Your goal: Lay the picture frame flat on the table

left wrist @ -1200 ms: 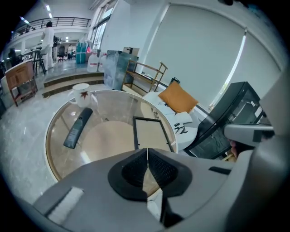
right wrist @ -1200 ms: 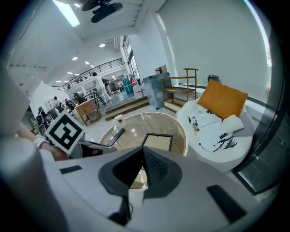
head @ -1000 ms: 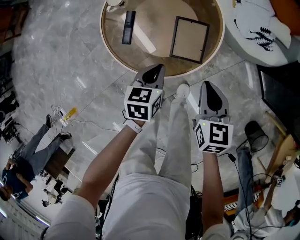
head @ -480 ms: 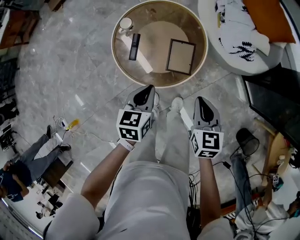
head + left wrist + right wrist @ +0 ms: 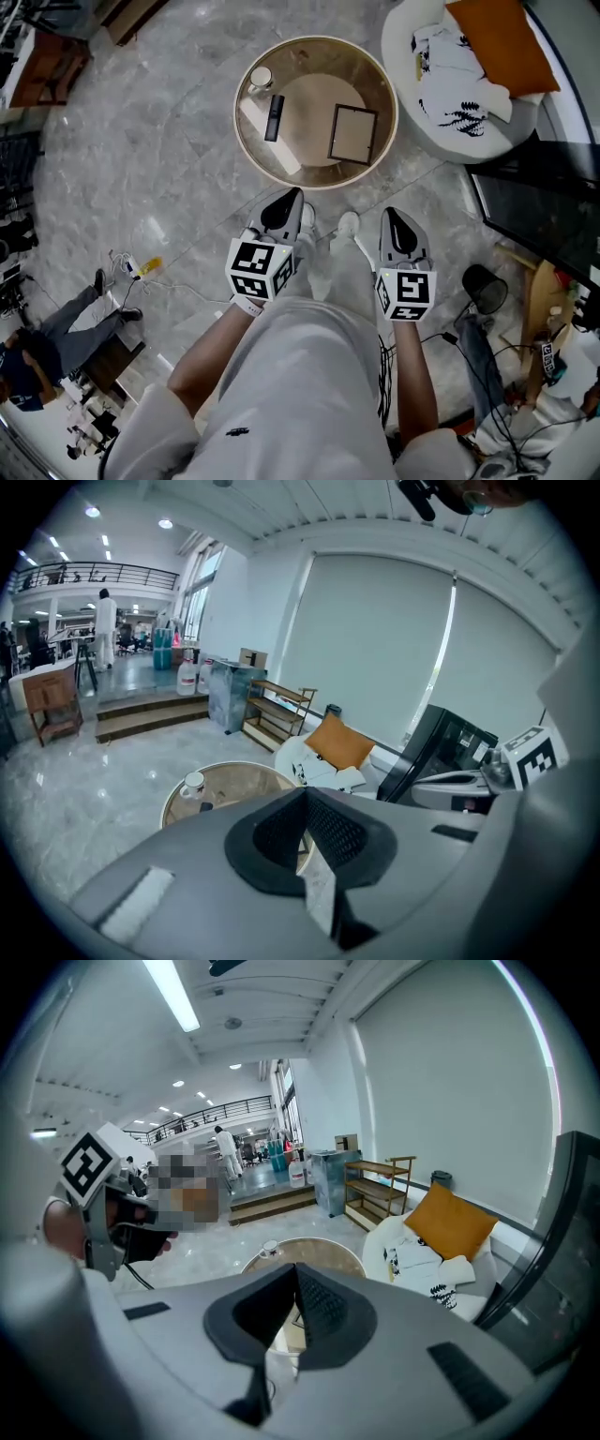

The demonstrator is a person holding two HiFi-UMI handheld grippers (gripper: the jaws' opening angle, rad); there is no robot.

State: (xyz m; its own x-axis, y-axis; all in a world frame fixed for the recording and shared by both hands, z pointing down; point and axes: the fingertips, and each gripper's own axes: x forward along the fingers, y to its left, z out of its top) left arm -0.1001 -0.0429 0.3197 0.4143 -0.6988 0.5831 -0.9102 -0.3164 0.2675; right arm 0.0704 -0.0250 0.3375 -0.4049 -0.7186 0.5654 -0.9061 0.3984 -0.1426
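Observation:
The dark-rimmed picture frame (image 5: 353,134) lies flat on the round wooden table (image 5: 375,66), right of its centre. Both grippers hang over the marble floor, well short of the table, above the person's white trousers. My left gripper (image 5: 289,199) is shut with nothing in it; in its own view the pads (image 5: 323,832) meet and the table (image 5: 178,803) shows past them. My right gripper (image 5: 392,217) is shut and empty too, its pads (image 5: 319,1307) closed in front of the table (image 5: 323,1246). The jaws hide the frame in both gripper views.
A black remote (image 5: 274,118) and a white cup (image 5: 261,77) sit on the table's left part. A white armchair with an orange cushion (image 5: 502,42) stands to the right, a black screen (image 5: 534,202) below it. Cables and a black bin (image 5: 483,281) lie on the floor; a person (image 5: 47,328) is at far left.
The table and frame have shrunk and moved farther off in the head view. Both grippers have drawn back from the table's edge, still shut.

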